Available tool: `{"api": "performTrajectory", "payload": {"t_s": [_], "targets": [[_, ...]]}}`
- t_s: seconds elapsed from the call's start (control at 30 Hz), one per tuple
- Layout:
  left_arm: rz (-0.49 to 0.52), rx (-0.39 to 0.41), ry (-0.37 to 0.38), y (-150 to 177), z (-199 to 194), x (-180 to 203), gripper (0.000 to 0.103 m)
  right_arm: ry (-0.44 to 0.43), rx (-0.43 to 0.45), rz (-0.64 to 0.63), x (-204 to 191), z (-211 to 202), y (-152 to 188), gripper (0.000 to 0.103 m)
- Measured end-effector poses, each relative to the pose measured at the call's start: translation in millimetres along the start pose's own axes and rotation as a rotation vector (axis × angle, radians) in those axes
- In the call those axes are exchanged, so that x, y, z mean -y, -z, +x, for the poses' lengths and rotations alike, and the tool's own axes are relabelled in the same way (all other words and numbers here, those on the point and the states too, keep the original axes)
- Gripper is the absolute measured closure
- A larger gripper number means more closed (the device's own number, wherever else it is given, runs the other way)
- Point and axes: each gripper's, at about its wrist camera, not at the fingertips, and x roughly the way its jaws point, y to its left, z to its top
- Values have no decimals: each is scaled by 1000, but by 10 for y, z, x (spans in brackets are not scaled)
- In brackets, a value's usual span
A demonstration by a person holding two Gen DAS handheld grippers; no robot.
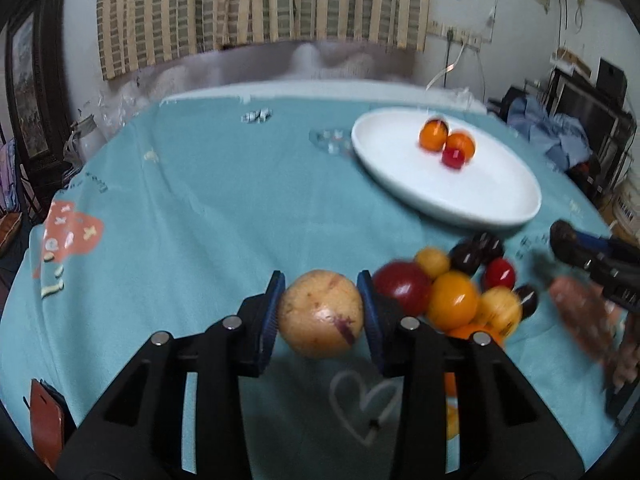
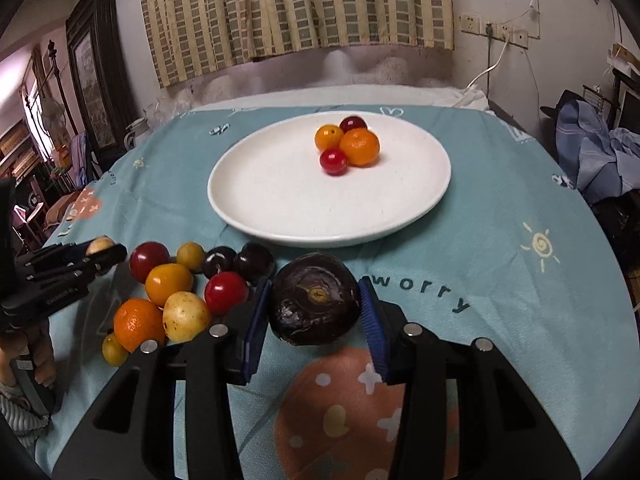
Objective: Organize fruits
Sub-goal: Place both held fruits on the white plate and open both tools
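The left gripper (image 1: 320, 312) has its jaws clamped on a round, pale yellow fruit (image 1: 320, 312) with reddish blotches, and the right gripper (image 2: 314, 308) has its jaws clamped on a dark purple, wrinkled fruit (image 2: 314, 300) with a yellow stem scar facing the camera. Both fruits sit between ribbed blue pads, at the near side of the worktop (image 2: 500, 240), which is covered with a soft teal cloth printed with cartoon shapes. The likely risk is slippage: both fruits are round and smooth-skinned, held only at two sides, so a quick swing toward the plate could let one roll out. The left wrist view is blurred, which suggests motion. The heap of loose fruit (image 2: 180, 288), glossy red, orange, yellow and near-black spheres, lies just beside both grippers, so a brush from either could scatter it across the cloth. The white plate (image 2: 280, 208), glossy, shallow and low-rimmed, lies farther off and carries four small fruits (image 2: 346, 146) in a touching cluster; a fruit dropped there could knock them or roll off.
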Motion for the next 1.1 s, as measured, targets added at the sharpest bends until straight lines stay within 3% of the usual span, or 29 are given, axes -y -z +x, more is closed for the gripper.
{"api": "performTrajectory", "payload": {"t_s": [0.13,0.3,0.33,0.37,0.4,0.5,0.53,0.57,0.67,0.73,0.77,0.8,0.97,1.1], "targets": [[48,3,30,-368,109,257,65,17,35,19,67,36,-308,59],[146,4,32,-759,560,840,62,15,56,108,302,375,-645,58],[151,-2,28,-787,654,900,59,11,61,124,346,432,-658,57],[153,-9,15,-803,747,946,45,10,54,138,391,491,-666,38],[149,-13,-9,-808,851,986,38,23,53,144,432,518,-655,29],[122,11,7,-825,807,945,30,52,102,112,429,437,-648,29],[112,27,1,-811,746,906,19,64,108,104,416,402,-652,29],[101,40,-18,-798,673,863,14,61,113,108,406,340,-645,29],[90,59,-13,-683,437,705,7,14,132,138,411,139,-577,28],[78,87,-23,-508,222,533,3,4,153,150,360,-70,-448,16],[62,96,-35,-372,121,423,2,3,162,152,332,-137,-392,6],[47,91,-38,-266,64,341,2,-9,187,149,264,-252,-268,4],[1,-10,-49,179,11,127,2,-20,138,17,-102,-369,41,1],[50,40,-104,178,-14,184,2,53,180,-149,-365,-392,131,1]]}}
